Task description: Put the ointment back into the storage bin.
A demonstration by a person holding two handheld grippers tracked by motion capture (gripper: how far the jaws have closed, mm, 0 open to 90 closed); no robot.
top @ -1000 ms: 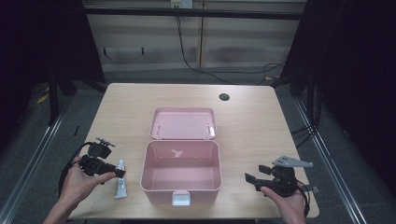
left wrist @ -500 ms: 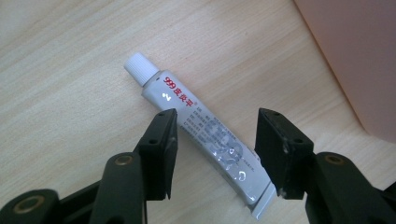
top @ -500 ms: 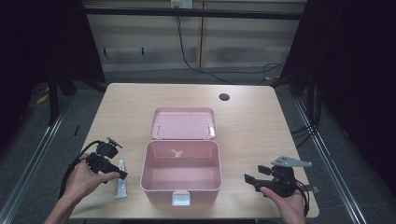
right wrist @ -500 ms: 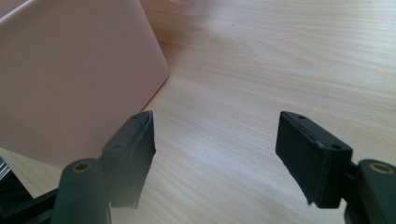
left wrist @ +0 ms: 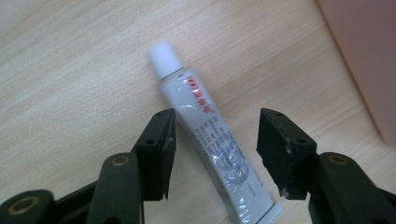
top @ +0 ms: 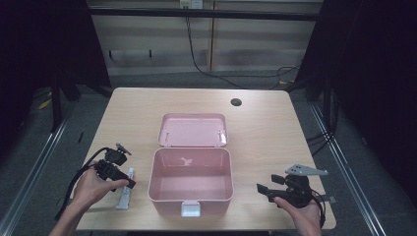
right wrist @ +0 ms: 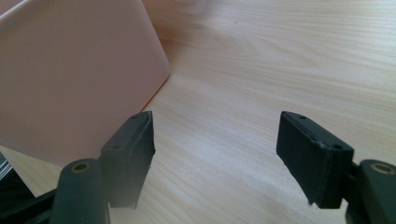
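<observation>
A white tube lies flat on the tabletop near its front left corner, just beside the open pink box. The left gripper straddles the tube, its jaws having just been opening; they stand wide and clear of it. Near the front right corner, the right gripper is wide open and empty.

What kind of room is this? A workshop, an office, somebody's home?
Most likely a lab or a recording setup, not a home. A bare wooden table stands alone between dark curtains, with metal rails on the floor and cables along the back wall. A person's hands work cabled grippers beside a pink box and a small tube.
</observation>
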